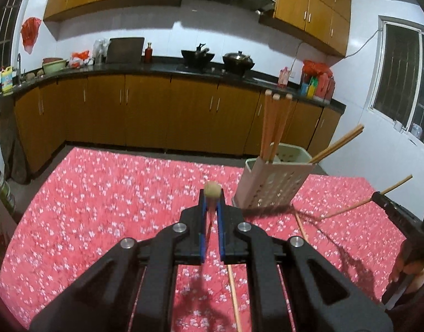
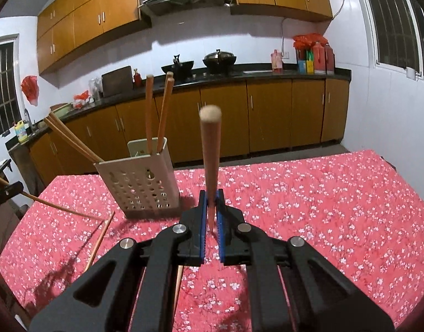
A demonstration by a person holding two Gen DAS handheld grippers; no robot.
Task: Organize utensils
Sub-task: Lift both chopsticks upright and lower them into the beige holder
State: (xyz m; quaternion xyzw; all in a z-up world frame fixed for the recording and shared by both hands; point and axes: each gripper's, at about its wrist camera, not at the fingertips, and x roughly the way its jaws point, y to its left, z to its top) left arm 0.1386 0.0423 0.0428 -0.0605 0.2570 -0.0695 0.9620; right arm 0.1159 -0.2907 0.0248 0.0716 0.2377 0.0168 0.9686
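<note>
A perforated white utensil holder stands on the red floral tablecloth and holds several wooden chopsticks. My left gripper is shut on a chopstick pointing toward the camera, left of the holder. My right gripper is shut on a chopstick that stands upright, right of the holder. The right gripper also shows at the far right of the left wrist view. Loose chopsticks lie on the cloth, one below my left gripper and one near the holder.
Behind the table is a kitchen counter with woks, bottles and a cutting board above brown cabinets. The table's far edge runs just behind the holder. Windows flank the room.
</note>
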